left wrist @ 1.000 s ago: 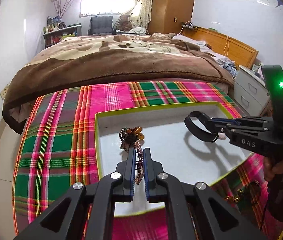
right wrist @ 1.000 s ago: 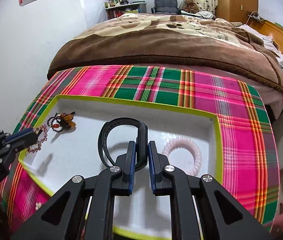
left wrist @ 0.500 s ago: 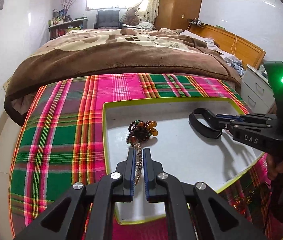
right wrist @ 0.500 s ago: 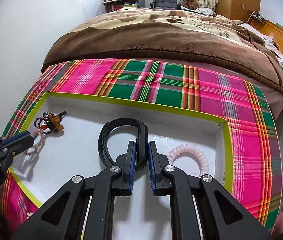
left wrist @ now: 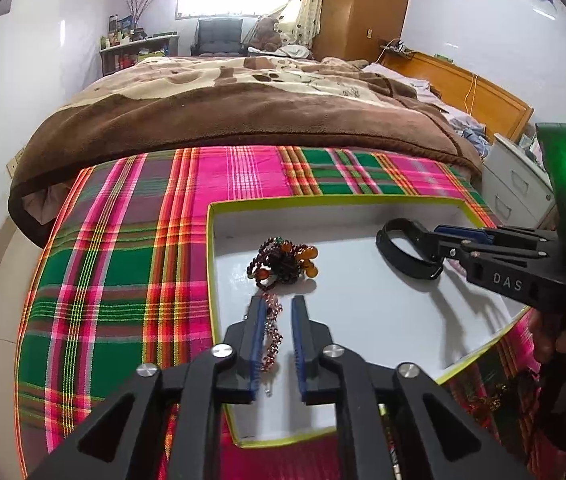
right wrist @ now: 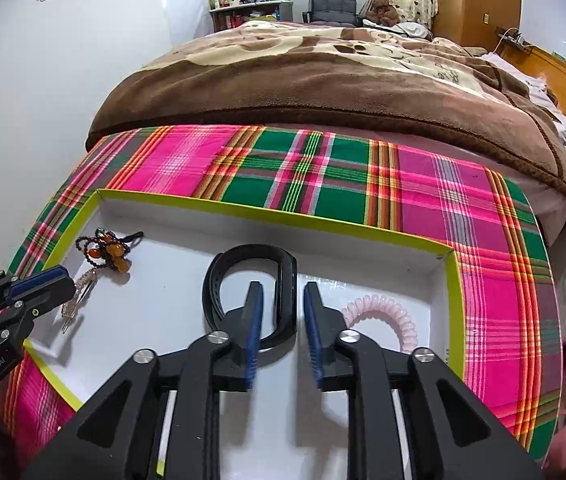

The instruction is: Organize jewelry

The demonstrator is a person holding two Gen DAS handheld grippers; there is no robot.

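A white tray with a lime rim [left wrist: 335, 200] [right wrist: 275, 214] lies on the plaid cloth. My left gripper [left wrist: 277, 304] is open over its left part, and a thin pink beaded chain [left wrist: 271, 332] [right wrist: 77, 296] lies loose between the fingers. A cluster of dark and amber beads [left wrist: 283, 262] [right wrist: 109, 252] sits just ahead. My right gripper [right wrist: 281, 290] is open over the tray's middle. A black wristband [right wrist: 251, 288] [left wrist: 407, 248] lies between its fingers. A pink coil bracelet [right wrist: 383, 312] lies to its right.
The tray sits on a pink and green plaid cloth [left wrist: 123, 260] [right wrist: 403, 184] at the foot of a bed with a brown blanket [left wrist: 223, 112]. A white drawer unit [left wrist: 515, 188] stands to the right. More jewellery [left wrist: 487, 400] lies on the cloth at lower right.
Both grippers have opened. The left let go of the pink chain and the right let go of the black wristband; both now lie in the tray.
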